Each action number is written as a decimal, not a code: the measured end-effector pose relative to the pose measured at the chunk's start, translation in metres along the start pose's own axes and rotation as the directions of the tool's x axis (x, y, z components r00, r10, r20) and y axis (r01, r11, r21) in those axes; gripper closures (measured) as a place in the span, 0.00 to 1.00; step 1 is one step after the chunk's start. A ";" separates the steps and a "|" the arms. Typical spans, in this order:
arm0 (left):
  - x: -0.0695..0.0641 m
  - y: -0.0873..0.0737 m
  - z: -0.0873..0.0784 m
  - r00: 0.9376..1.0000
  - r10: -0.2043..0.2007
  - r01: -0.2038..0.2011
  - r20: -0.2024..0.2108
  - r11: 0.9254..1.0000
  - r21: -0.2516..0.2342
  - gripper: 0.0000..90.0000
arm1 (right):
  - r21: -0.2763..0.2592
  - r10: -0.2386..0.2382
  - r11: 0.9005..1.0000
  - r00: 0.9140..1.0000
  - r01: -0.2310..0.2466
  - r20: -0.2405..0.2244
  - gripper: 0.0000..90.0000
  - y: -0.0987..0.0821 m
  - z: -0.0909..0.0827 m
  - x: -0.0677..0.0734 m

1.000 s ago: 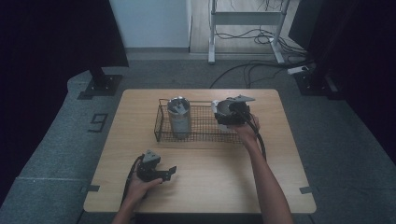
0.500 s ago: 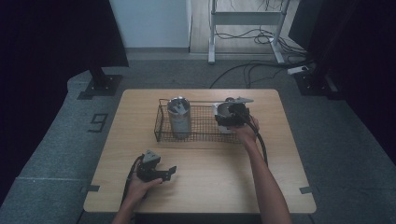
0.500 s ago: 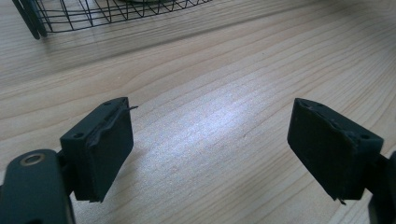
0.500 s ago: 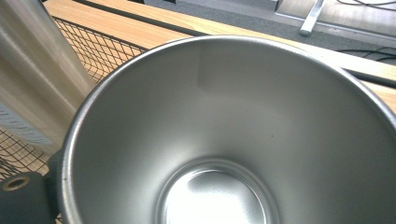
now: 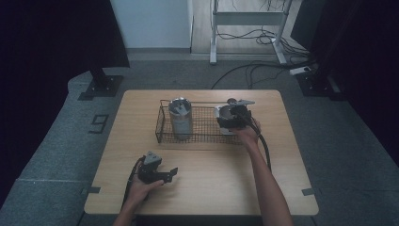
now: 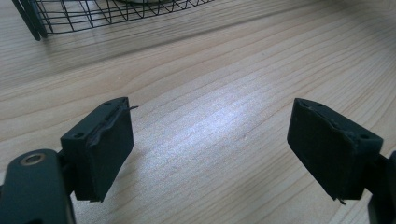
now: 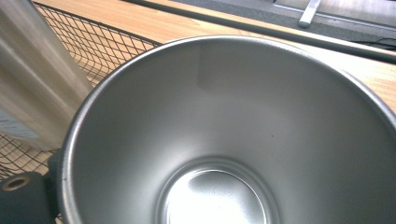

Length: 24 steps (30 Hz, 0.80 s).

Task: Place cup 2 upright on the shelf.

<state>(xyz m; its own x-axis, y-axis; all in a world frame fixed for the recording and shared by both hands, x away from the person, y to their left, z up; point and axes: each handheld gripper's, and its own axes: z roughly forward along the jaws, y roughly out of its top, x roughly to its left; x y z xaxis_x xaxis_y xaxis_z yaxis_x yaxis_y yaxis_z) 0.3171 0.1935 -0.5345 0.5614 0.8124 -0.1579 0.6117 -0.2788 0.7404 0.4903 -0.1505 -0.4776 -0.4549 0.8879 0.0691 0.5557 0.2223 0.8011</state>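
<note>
Steel cup [image 7: 224, 140] sits at the right end of the wire basket [image 5: 203, 128], pinched by the right gripper [image 5: 234, 117]. Left gripper [image 6: 210, 140] rests on the table [image 5: 211, 188], fingers spread and holding nothing.

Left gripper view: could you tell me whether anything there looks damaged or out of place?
On the left hand-held gripper, the pad seen at left has a wavy, lifting edge with a thin strand sticking out, possibly from wear. The wooden table looks fine.
</note>
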 end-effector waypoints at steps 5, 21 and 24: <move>0.000 0.000 0.001 1.000 0.002 -0.002 0.000 1.000 0.004 0.16 | 0.014 0.003 1.000 1.000 -0.003 0.007 0.07 -0.002 0.003 0.000; -0.001 0.000 0.001 1.000 0.003 -0.003 0.000 1.000 0.004 0.16 | 0.073 -0.030 0.997 0.999 0.027 0.037 0.07 -0.006 0.011 0.004; -0.001 0.000 0.001 1.000 0.003 -0.003 0.001 1.000 0.003 0.16 | 0.086 -0.028 0.996 0.999 0.025 0.031 0.07 -0.005 0.012 0.004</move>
<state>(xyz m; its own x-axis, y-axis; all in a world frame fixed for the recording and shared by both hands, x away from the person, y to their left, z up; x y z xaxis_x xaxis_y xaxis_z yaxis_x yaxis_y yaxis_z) 0.3169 0.1926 -0.5350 0.5634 0.8112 -0.1563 0.6120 -0.2827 0.7386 0.4941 -0.1434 -0.4886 -0.4488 0.8932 0.0282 0.6015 0.2786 0.7487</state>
